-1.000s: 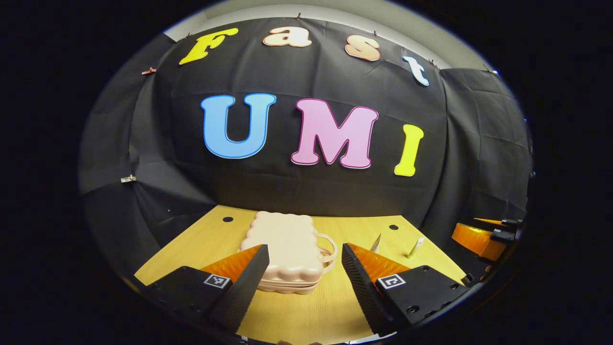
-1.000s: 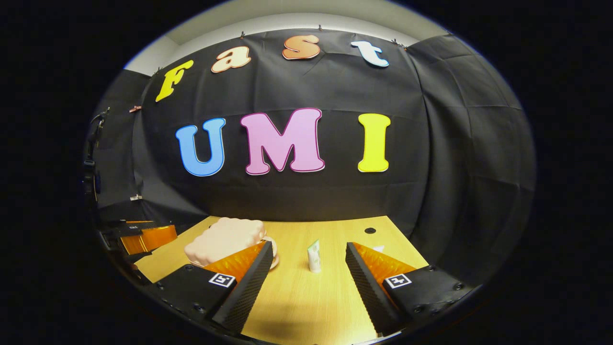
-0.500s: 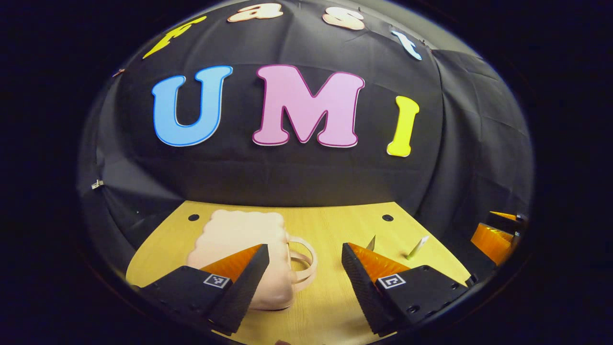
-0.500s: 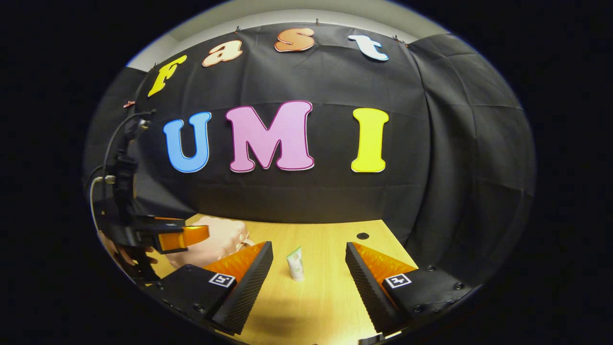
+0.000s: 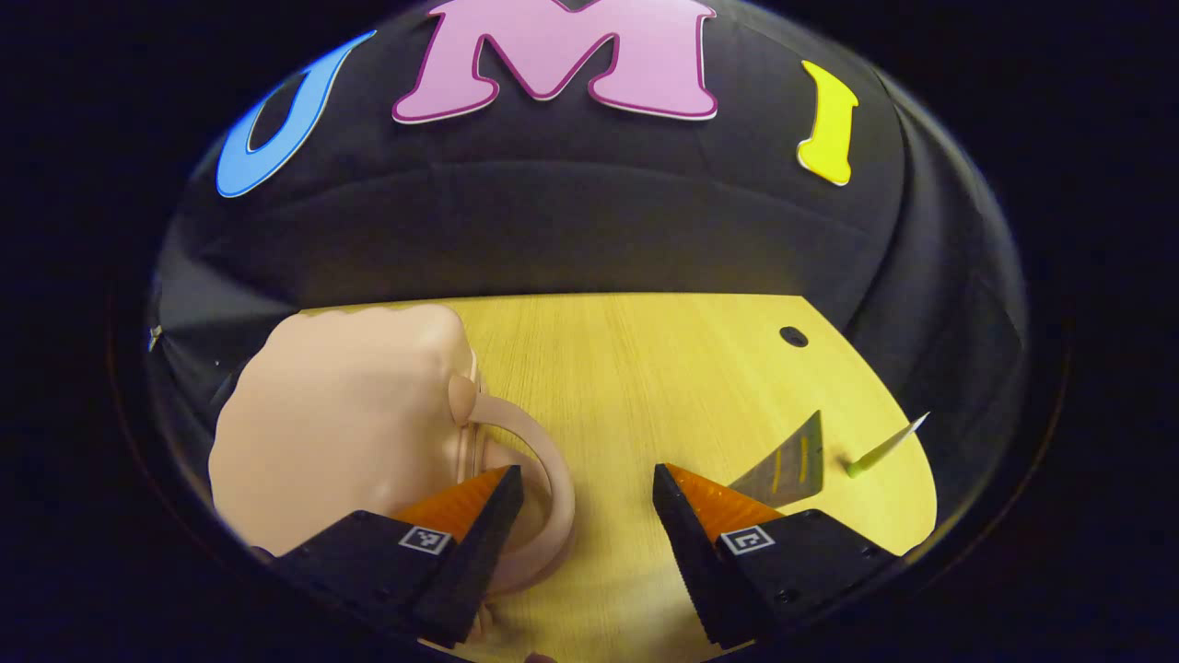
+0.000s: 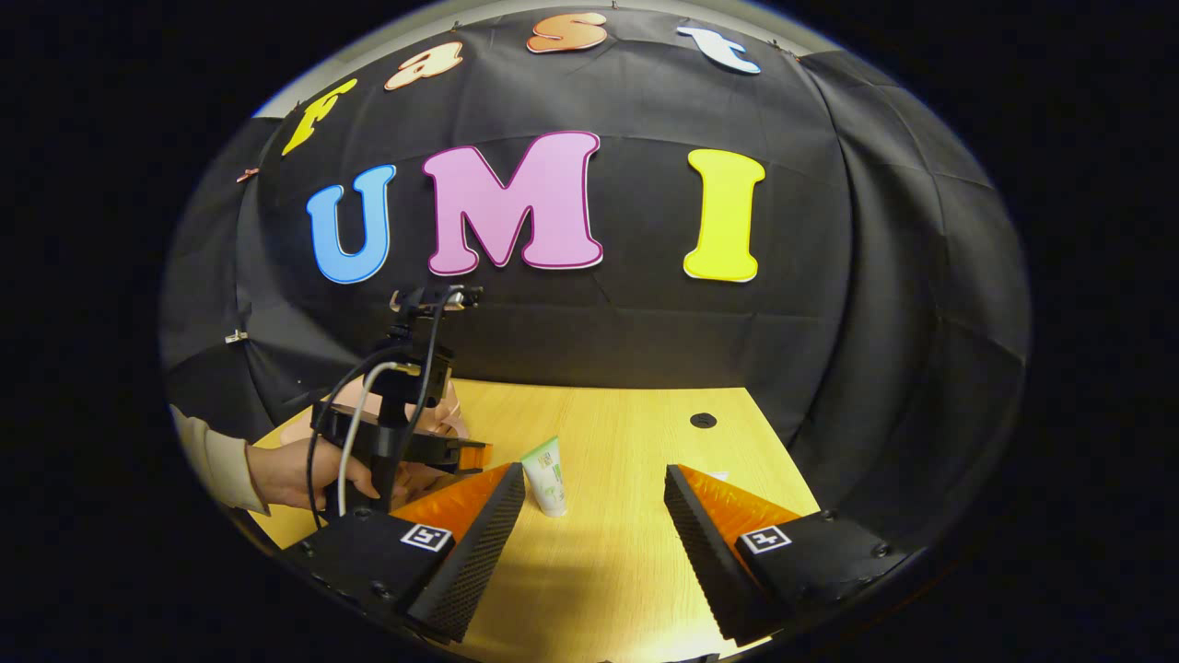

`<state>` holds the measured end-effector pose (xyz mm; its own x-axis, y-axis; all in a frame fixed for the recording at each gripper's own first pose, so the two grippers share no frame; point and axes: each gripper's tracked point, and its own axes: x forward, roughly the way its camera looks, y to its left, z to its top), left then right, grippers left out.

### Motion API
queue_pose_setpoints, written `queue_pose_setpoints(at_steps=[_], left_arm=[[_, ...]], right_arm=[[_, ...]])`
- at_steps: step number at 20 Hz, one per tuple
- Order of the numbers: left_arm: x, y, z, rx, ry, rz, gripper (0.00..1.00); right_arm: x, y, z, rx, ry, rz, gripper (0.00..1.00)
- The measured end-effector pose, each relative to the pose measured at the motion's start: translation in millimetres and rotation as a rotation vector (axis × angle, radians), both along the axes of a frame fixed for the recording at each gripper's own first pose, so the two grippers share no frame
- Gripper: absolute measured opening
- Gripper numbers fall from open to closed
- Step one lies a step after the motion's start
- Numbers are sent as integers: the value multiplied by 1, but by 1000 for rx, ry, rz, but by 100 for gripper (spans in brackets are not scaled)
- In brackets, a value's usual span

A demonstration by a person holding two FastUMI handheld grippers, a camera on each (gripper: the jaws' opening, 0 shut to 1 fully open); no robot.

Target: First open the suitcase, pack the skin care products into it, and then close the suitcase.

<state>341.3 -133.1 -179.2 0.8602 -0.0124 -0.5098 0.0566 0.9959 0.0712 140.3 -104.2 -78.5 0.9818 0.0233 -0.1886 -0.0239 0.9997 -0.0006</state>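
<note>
At the left gripper (image 5: 587, 479): its two black ribbed fingers with orange backs stood well apart, clamped on nothing; the left finger (image 5: 479, 534) lay over the suitcase's handle, and whether it touched could not be told.
Handle: a pale peach loop (image 5: 539, 460) curved out from the case's side toward the space between the fingers.
Suitcase: the closed peach-pink hard case with a scalloped edge (image 5: 341, 414) lay flat on the table's left part, just left of the left gripper in the left gripper view.
Right gripper (image 6: 594, 479): its fingers were likewise spread wide, holding nothing, above bare wood.
Tube: a small white and green skin care tube (image 6: 546, 474) stood upright on its cap just ahead of the right gripper's left finger, not touching it; in the left gripper view it showed thin and slanted near the table's right edge (image 5: 882, 448).
Sachet: a grey flat packet with yellow marks (image 5: 785, 470) lay beside the tube, partly behind the left gripper's right finger.
Hand: a person's hand (image 6: 295, 474) with a pale sleeve held the left gripper over the suitcase, seen in the right gripper view.
Table: light yellow wood-grain top (image 5: 645, 368) with a dark round hole (image 5: 793, 336).
</note>
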Motion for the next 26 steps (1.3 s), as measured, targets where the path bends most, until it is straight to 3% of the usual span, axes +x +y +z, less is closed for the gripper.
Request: queue_pose_setpoints(at_steps=[1,5,6,7,9,14,17,18,20,22,26], left_arm=[[5,2,-6,13,12,16,78],[14,11,-36,60,86,68,66],[17,22,-36,87,82,98,57],[19,22,-39,57,87,96,35],[16,17,-31,12,83,80,18],[-4,14,35,-63,56,12,12],[-27,47,115,-118,-7,-4,11],[-36,79,158,-122,-57,7,11],[-46,130,198,-105,-113,30,11],[-55,202,231,-31,-185,103,11],[-72,347,247,75,-275,282,11]], right_arm=[[2,-3,-1,5,4,-4,97],[4,-16,-12,17,30,-25,97],[4,-18,-12,18,34,-29,96],[5,-20,-11,20,32,-31,97],[4,-22,-10,14,27,-32,97],[7,-13,0,16,4,-17,97],[9,2,9,13,-19,8,97],[9,10,12,17,-24,20,97],[8,19,14,14,-31,34,96],[6,26,13,-1,-27,50,97],[0,37,-2,-14,24,64,97]])
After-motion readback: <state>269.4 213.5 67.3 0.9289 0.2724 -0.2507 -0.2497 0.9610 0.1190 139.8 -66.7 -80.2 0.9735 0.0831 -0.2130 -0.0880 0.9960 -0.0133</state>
